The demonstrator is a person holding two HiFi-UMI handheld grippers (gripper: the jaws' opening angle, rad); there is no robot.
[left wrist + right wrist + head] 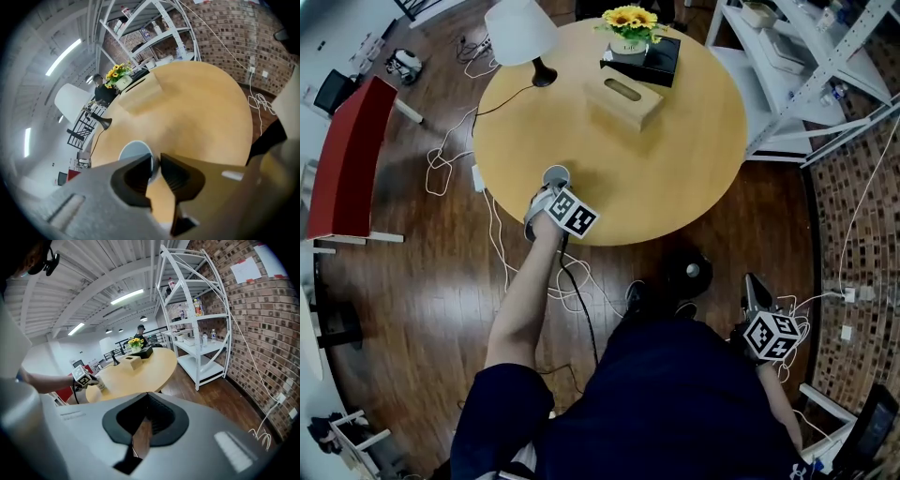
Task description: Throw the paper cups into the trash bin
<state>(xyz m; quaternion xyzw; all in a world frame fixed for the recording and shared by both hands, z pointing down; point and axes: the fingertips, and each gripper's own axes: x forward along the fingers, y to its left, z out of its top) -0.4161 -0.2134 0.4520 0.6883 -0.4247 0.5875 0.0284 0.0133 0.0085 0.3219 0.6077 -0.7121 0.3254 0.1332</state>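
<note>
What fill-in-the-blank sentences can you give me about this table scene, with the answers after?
The left tongs pinch the paper cup by its ___. The sunflowers have ___ petals. The lamp on the table has a ___ shade. The right tongs hold ___.
Missing words: rim, yellow, white, nothing.

The left gripper [549, 190] hides most of the paper cup [555, 174]; only its rim shows. The lamp [520, 33] has its shade cut by the head view's top edge. Labels on the bottles [198, 308] are too small to read.
</note>
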